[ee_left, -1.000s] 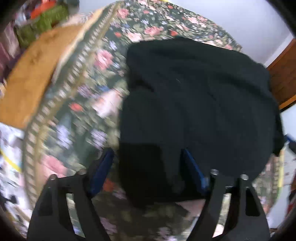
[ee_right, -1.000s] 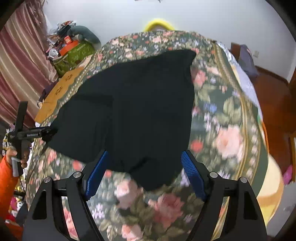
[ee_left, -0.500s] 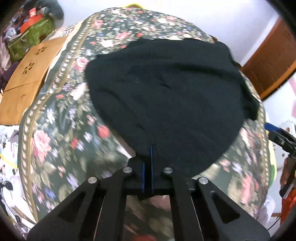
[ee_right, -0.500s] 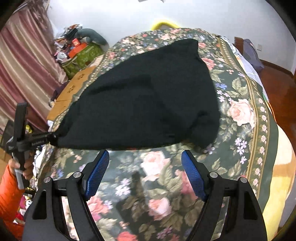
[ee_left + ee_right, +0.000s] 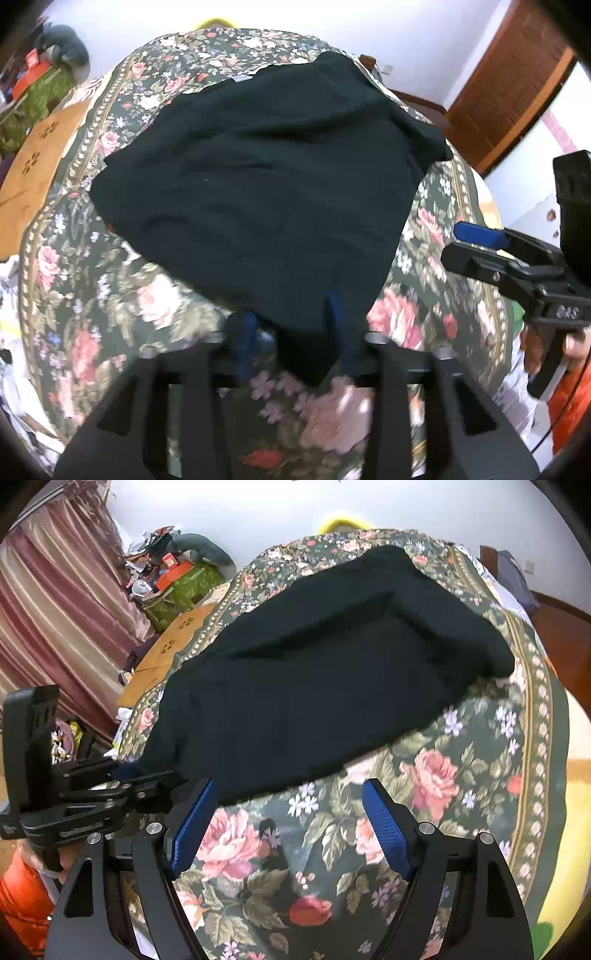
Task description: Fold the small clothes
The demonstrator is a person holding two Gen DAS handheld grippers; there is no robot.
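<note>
A black garment (image 5: 266,192) lies spread on the floral bedspread (image 5: 92,302); it also shows in the right wrist view (image 5: 325,686). My left gripper (image 5: 291,332) has its jaws partly apart, with the garment's near corner hanging between the blue pads. It appears at the left of the right wrist view (image 5: 125,779), at the garment's left corner. My right gripper (image 5: 288,827) is open and empty above the bedspread (image 5: 424,775), just in front of the garment's near edge. It shows at the right of the left wrist view (image 5: 476,240).
A wooden board (image 5: 166,653) and a green bag with clutter (image 5: 177,587) stand left of the bed by a pink curtain (image 5: 55,620). A wooden door (image 5: 509,81) is at the right. A yellow object (image 5: 341,522) lies beyond the bed's far end.
My left gripper shut on the garment's corner, dragged it toward me, and its jaws have now parted. My right gripper stayed open and let the garment settle flatter.
</note>
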